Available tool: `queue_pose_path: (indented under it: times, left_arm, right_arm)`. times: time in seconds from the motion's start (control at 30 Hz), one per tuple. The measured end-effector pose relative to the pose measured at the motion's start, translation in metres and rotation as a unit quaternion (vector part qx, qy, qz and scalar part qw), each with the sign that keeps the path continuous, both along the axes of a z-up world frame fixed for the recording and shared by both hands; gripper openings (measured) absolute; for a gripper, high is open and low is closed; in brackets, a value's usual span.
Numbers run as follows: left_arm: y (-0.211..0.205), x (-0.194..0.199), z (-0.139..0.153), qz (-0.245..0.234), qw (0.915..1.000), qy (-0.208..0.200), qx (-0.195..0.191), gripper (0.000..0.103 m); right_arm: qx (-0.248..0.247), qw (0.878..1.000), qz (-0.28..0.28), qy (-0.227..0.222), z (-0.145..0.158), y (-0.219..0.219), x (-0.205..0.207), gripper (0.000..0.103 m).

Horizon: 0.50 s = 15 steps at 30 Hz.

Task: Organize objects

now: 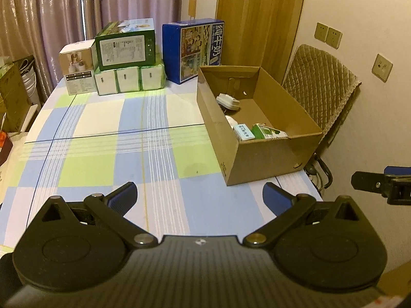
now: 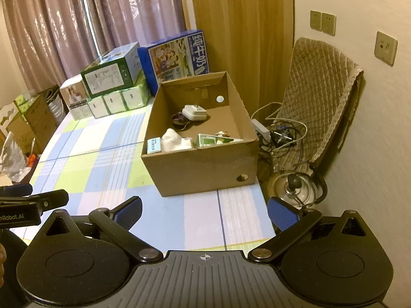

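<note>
We hold the left hand-held gripper (image 1: 199,200) and the right hand-held gripper (image 2: 205,214) with jaws apart and empty above the table (image 1: 102,154). The cardboard box (image 2: 203,164) lies ahead, nearer the right one, its long axis running away from us; the charger (image 2: 194,113) and small cartons inside seem already gathered.

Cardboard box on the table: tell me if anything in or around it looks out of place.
Nothing in the box stands out; both grippers are open and empty. Beside the table, cables lie tangled on the chair.
</note>
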<state>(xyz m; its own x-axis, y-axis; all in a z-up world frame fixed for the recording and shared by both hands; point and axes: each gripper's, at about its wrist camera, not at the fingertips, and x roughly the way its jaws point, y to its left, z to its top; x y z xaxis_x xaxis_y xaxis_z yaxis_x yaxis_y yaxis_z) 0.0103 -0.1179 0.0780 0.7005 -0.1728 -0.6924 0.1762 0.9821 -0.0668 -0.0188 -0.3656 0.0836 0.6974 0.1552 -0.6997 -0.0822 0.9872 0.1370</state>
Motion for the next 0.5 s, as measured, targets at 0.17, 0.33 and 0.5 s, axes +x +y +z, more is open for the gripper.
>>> queue_pose_path:
  times: [0.17,0.33,0.5]
  left_arm:
    - [0.004,-0.002,-0.003,0.007,1.0,0.006,0.0,0.102]
    - [0.005,-0.004,-0.005,0.009,0.9999,0.012,-0.001,0.102]
    - [0.004,-0.006,-0.007,0.007,0.9999,0.014,-0.001,0.102]
  right_arm:
    - [-0.006,1.0,0.003,0.004,-0.004,0.005,0.0,0.101]
    - [-0.009,1.0,0.006,0.007,-0.007,0.008,0.002,0.101]
    - [-0.009,1.0,0.008,0.012,-0.013,0.012,0.002,0.101]
